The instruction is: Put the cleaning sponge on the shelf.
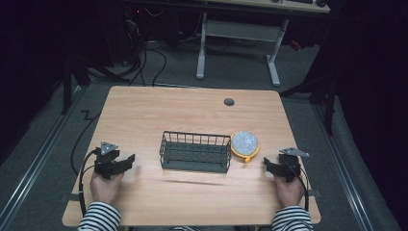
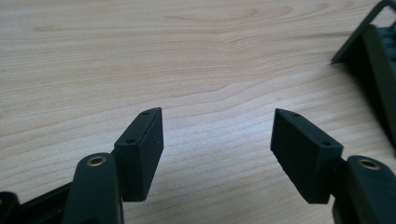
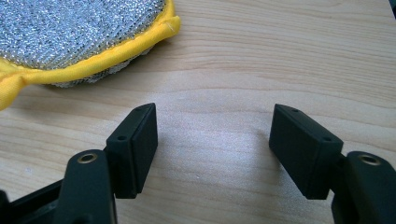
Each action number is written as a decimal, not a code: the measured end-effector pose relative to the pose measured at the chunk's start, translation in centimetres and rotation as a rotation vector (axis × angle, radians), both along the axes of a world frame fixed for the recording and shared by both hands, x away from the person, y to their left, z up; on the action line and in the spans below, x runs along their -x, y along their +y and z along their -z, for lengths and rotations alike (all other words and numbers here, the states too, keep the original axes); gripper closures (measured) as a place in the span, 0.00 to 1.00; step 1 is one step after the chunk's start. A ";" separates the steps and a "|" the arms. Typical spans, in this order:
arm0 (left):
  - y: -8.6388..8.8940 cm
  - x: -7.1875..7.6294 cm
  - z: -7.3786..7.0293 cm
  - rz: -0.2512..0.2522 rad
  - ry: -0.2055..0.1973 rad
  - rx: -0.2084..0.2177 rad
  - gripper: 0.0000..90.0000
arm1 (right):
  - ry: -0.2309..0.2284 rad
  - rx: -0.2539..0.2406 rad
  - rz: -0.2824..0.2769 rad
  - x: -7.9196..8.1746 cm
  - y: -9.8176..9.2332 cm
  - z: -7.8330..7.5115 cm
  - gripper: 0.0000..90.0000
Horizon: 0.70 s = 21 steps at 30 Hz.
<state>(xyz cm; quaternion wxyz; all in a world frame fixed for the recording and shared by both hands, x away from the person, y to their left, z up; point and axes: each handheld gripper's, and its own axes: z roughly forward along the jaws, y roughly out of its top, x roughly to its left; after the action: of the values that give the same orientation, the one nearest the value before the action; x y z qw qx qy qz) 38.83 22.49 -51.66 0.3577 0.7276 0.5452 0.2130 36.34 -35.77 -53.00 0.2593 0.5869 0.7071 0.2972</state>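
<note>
we saw the wooden table (image 1: 144, 110) first, pale and bare over most of its top, with a small round grommet (image 1: 229, 102) near its far edge. at the middle of it stood a dark wire basket (image 1: 195, 152), long side toward the person, nothing visible inside it. just beside the basket's right end lay a round scouring pad (image 1: 245, 144), silver and glittery on top with a yellow fabric rim, flat on the wood. the left gripper (image 1: 126, 160) rested near the table's left side, well apart from the basket, held by a hand (image 1: 106, 185) in a striped sleeve; in the left gripper view its jaws stood wide apart with only bare wood between them, and a corner of the basket (image 2: 369, 60) showed at the right. the right gripper (image 1: 266, 165) sat near the pad, just short of it; in the right gripper view its jaws were likewise spread wide over empty wood, with the pad (image 3: 70, 32) ahead and to the left, not touched.
</note>
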 end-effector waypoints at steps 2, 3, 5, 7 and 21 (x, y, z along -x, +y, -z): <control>0.0 -0.4 0.3 -0.018 0.001 0.000 0.39 | -0.003 0.001 0.001 0.0 0.0 0.0 0.38; -0.1 -0.7 0.4 -0.029 -0.007 0.001 0.39 | -0.006 -0.004 -0.003 0.1 0.1 0.0 0.42; -0.2 -0.9 0.7 -0.036 -0.010 -0.010 0.40 | -0.005 -0.003 -0.003 0.1 0.1 0.0 0.42; -0.2 -1.1 1.0 -0.046 -0.009 -0.028 0.40 | -0.005 -0.003 -0.002 0.1 0.1 0.0 0.42; 0.2 -1.5 2.0 -0.048 -0.005 -0.070 0.38 | 0.017 -0.004 0.000 -0.2 0.2 -0.2 0.43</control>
<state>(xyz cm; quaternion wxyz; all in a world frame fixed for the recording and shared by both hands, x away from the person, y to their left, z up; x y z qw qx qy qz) 40.31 22.64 -53.68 0.3282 0.7259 0.5537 0.2425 36.51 -35.58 -52.77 0.2521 0.5898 0.7088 0.2936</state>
